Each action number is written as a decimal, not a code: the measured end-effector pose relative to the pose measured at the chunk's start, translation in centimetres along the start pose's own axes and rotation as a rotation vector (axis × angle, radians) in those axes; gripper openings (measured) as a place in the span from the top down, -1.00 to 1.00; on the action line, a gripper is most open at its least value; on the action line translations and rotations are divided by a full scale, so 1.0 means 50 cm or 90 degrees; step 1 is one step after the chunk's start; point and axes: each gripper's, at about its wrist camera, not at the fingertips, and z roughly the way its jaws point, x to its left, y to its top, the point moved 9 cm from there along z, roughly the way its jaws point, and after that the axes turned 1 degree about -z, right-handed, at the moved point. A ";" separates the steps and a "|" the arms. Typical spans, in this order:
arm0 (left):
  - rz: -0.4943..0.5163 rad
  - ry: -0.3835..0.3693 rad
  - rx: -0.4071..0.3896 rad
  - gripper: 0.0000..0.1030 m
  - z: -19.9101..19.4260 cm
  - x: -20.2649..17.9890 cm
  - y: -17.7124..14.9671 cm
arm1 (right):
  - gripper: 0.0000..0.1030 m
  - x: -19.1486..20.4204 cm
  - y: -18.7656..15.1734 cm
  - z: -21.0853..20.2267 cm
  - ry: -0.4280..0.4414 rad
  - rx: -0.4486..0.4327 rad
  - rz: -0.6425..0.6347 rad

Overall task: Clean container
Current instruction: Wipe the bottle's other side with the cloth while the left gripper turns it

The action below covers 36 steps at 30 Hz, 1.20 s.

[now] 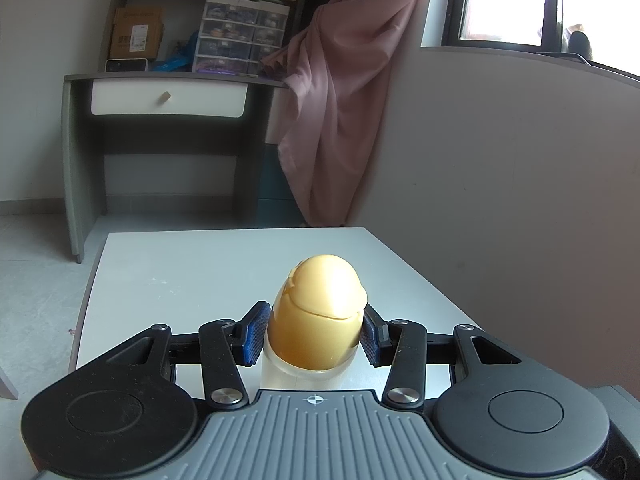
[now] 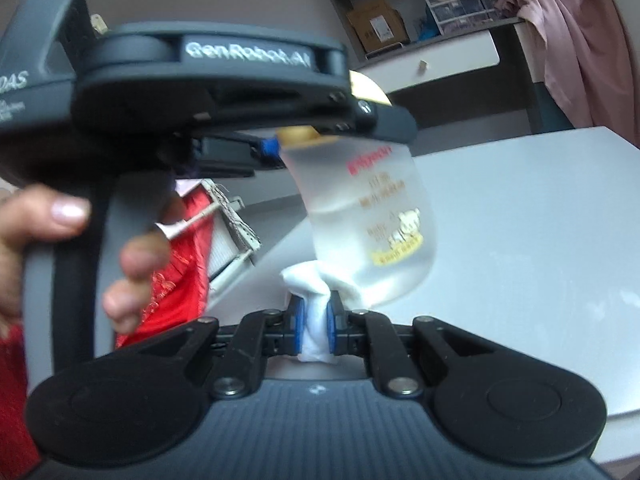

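Bottle (image 2: 370, 228) w/ yellow cap (image 1: 320, 312), frosted, held off grey tabletop (image 2: 520, 208), left tool (image 1: 316, 334) clamped on neck below cap, right tool (image 2: 314, 324) clenched on white cloth (image 2: 310, 280), cloth touching bottle's base, pink curtain (image 1: 340, 100) behind.
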 end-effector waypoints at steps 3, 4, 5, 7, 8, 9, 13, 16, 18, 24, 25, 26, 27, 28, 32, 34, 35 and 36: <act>-0.001 0.000 0.000 0.08 0.001 0.000 0.000 | 0.78 0.001 0.002 -0.002 0.001 0.003 0.003; -0.001 0.000 0.000 0.08 0.001 0.000 0.001 | 0.78 0.002 0.002 -0.003 0.000 0.003 0.001; -0.001 0.000 0.000 0.08 0.001 0.000 0.001 | 0.78 0.004 0.004 -0.005 0.000 0.001 0.000; -0.002 0.001 0.001 0.08 0.005 0.000 0.007 | 0.78 0.010 0.011 -0.012 0.005 -0.011 0.001; -0.002 0.001 0.001 0.08 0.006 0.000 0.007 | 0.78 0.014 0.017 -0.018 0.009 -0.020 0.001; -0.002 0.001 0.001 0.08 0.006 0.000 0.007 | 0.78 0.018 0.025 -0.024 0.013 -0.033 0.000; -0.001 0.001 0.002 0.08 0.007 0.000 0.009 | 0.77 0.031 0.059 -0.051 0.016 -0.084 -0.008; -0.002 0.000 0.001 0.08 0.004 0.000 0.006 | 0.78 0.037 0.078 -0.067 0.024 -0.116 -0.006; -0.001 0.000 0.002 0.08 0.005 -0.001 0.007 | 0.78 0.037 0.083 -0.072 0.026 -0.126 -0.005; -0.001 -0.001 0.002 0.08 0.005 0.001 0.007 | 0.78 0.023 0.069 -0.058 0.023 -0.104 0.004; -0.001 -0.002 0.002 0.08 0.005 0.001 0.007 | 0.78 0.019 0.067 -0.052 0.023 -0.098 0.005; -0.001 -0.002 0.002 0.08 0.005 0.001 0.007 | 0.79 0.016 0.066 -0.046 0.022 -0.093 0.004; -0.001 -0.002 0.002 0.08 0.005 0.001 0.006 | 0.79 0.016 0.060 -0.045 0.021 -0.088 0.003; 0.000 -0.002 0.002 0.08 0.005 0.002 0.005 | 0.79 0.017 0.055 -0.044 0.021 -0.082 0.002; 0.001 -0.002 0.002 0.08 0.005 0.002 0.004 | 0.79 0.014 0.039 -0.034 0.018 -0.059 -0.002; 0.002 -0.002 0.003 0.08 0.005 0.002 0.003 | 0.79 0.010 0.029 -0.029 0.010 -0.045 -0.005; 0.002 -0.001 0.003 0.08 0.005 0.001 0.003 | 0.79 0.007 0.023 -0.027 0.005 -0.039 -0.005; 0.002 -0.001 0.003 0.08 0.005 0.002 0.003 | 0.78 0.002 0.017 -0.024 -0.001 -0.031 -0.003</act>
